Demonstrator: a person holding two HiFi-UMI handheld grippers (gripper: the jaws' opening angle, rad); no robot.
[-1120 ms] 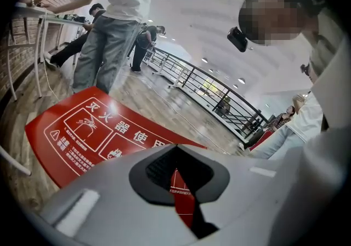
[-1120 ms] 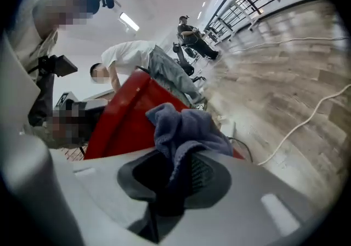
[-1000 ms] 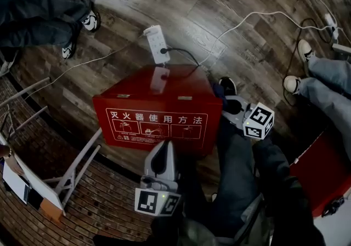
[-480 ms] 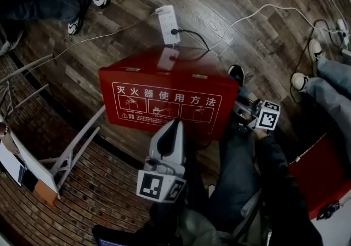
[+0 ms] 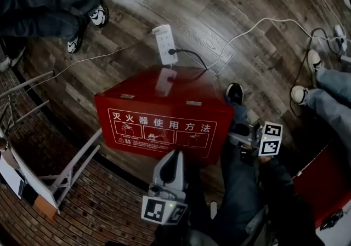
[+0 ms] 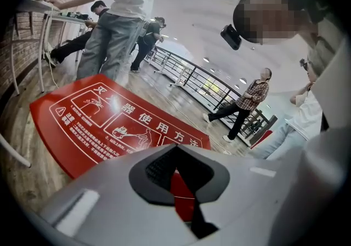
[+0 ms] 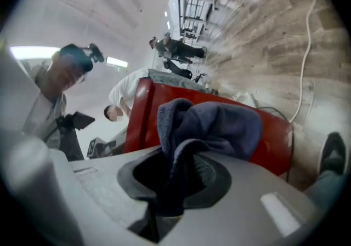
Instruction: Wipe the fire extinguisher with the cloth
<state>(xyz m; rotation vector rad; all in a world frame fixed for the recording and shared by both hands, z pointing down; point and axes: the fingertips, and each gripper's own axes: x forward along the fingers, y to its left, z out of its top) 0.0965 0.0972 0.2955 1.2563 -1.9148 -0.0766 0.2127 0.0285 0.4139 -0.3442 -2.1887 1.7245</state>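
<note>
Left gripper (image 5: 174, 158): jaws drawn together on nothing, I think; its tip hung near the box's lower front edge.
Right gripper (image 5: 237, 136): clamped on the dark cloth (image 7: 214, 124), just off the box's right edge.
Fire extinguisher box (image 5: 164, 102): stood on the wooden floor (image 5: 230, 4), printed face toward me.
Rear edge: power strip (image 5: 164, 44) lay just behind.
Left side: white frame (image 5: 77, 162) stood near.
Open room: floor right of the strip, crossed by a white cable (image 5: 258, 23).
</note>
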